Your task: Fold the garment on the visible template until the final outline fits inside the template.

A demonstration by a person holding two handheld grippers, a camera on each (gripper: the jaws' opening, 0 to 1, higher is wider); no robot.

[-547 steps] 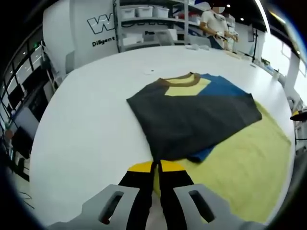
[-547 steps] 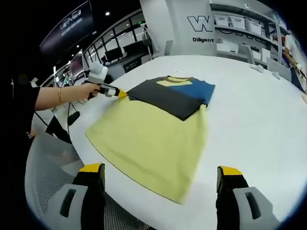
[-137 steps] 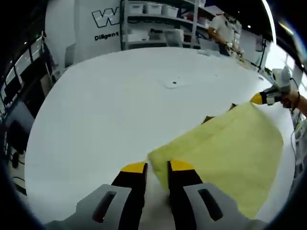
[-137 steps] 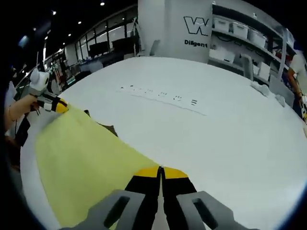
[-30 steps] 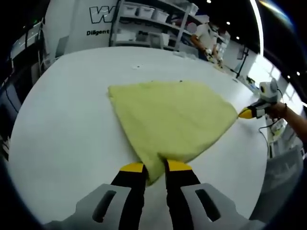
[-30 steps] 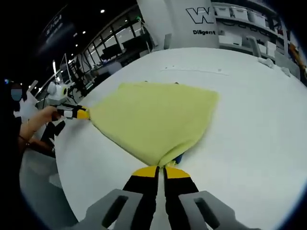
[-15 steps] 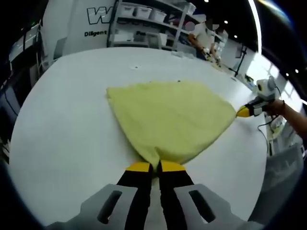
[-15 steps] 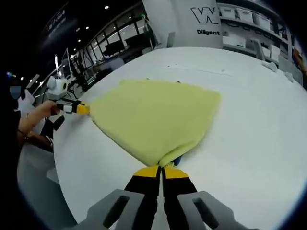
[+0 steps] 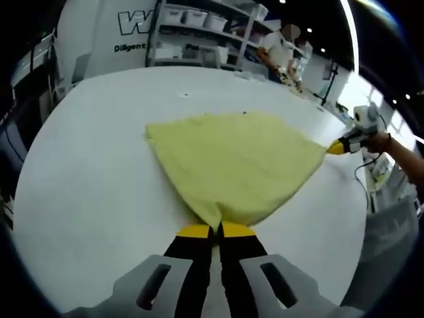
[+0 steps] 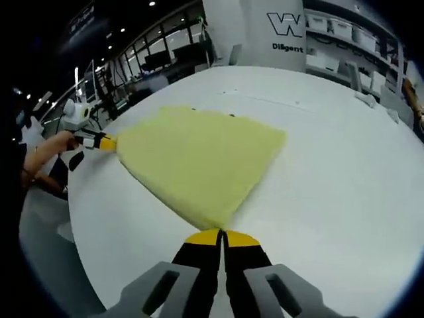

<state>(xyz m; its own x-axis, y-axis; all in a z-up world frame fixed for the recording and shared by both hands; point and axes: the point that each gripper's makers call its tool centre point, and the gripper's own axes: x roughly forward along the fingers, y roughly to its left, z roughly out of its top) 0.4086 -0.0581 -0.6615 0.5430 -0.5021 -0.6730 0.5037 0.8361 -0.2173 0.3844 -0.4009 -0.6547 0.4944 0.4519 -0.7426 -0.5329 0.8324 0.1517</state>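
Both my grippers pinch corners of the yellow-green fabric garment [image 9: 232, 165], jaws closed on cloth. It lies spread on the round white table [image 9: 93, 172], left gripper [image 9: 216, 230] and right gripper [image 10: 221, 237] at opposite corners.

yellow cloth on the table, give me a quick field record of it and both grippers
surface: white table
cloth: yellow cloth, spread flat, roughly fan-shaped in both views
left gripper: shut on a near corner of the cloth
right gripper: shut on another corner of the cloth
garment: not visible; whether it lies under the cloth cannot be told
background: shelves with bins, a person standing behind the table
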